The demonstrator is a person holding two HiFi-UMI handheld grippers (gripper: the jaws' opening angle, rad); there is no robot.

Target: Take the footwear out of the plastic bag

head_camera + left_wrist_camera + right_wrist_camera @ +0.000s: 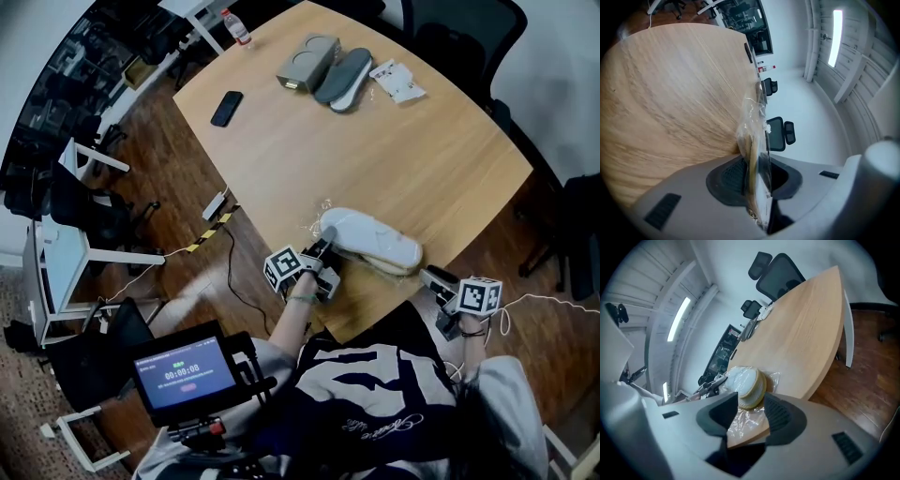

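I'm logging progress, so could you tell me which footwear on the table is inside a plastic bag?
The white slipper at the table's near edge: clear plastic surrounds it, while the grey slippers at the far side show no wrapping.

Your left tongs (324,247) are clamped on the plastic bag (752,129) at its left end, with your left forearm (298,314) stretched forward. Your right tongs (429,276) are at the bag's right end, jaws apart and pads not pressing on it.

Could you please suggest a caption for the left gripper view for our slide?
Left gripper, jaws shut on the edge of the clear bag, with the wooden table beyond.
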